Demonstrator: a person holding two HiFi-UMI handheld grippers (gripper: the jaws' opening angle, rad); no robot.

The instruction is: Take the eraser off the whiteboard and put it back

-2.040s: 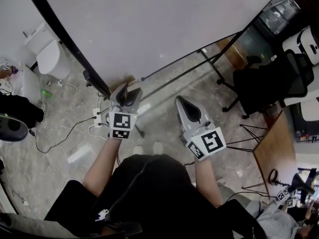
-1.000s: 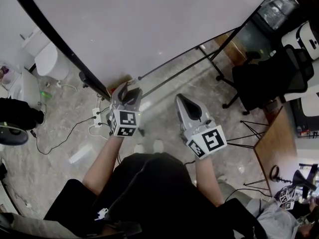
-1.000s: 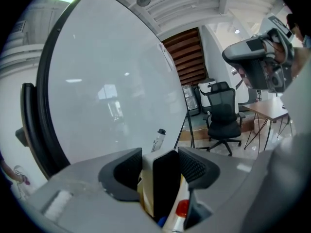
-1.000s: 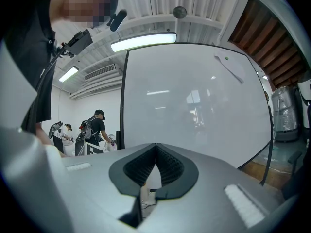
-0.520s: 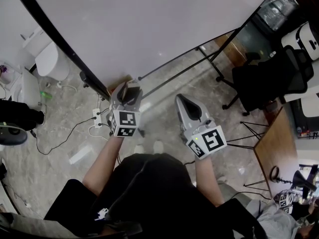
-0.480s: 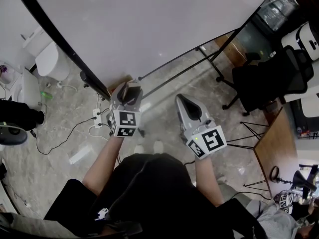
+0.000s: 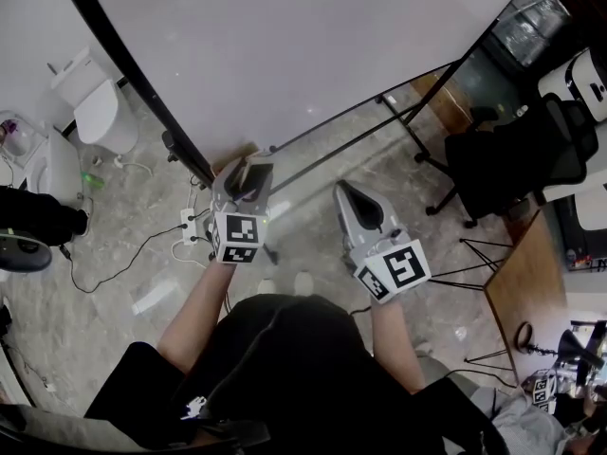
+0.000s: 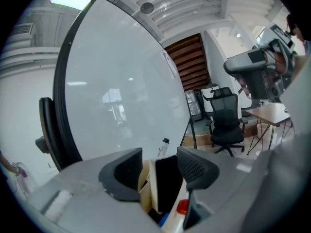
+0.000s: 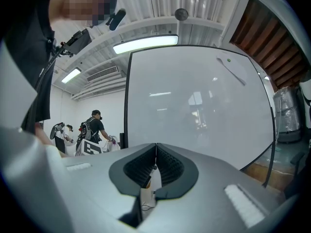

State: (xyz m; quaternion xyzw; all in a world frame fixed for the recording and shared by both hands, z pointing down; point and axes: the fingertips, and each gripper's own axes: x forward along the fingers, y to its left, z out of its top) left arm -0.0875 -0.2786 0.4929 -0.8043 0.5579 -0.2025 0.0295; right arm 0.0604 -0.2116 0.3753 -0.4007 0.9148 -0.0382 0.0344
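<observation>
The whiteboard [image 7: 285, 45] fills the top of the head view. My left gripper [image 7: 248, 173] is at its lower edge. Its jaws are closing, and the eraser [image 7: 254, 180], black felt with a tan back, is between them. In the left gripper view both pads [image 8: 194, 166] lie against the eraser [image 8: 167, 178], which stands upright between the left gripper's [image 8: 160, 161] jaws. Markers with red and blue caps [image 8: 181, 207] show just beneath it. My right gripper [image 7: 356, 202] hangs to the right, away from the board. It is shut and empty, and its jaws meet in the right gripper view [image 9: 156, 161].
A marker [image 8: 163, 147] lies by the board's lower edge. The stand's black legs [image 7: 379, 126] cross the marble floor. A black office chair [image 7: 512, 159] and a wooden table [image 7: 531, 282] stand at the right. A power strip [image 7: 187, 224] with cables lies at the left. People [image 9: 95, 130] stand beyond.
The left gripper has stayed at the board's lower edge with the eraser between its jaws. The eraser's tan edge now shows more. The right gripper has not moved.
</observation>
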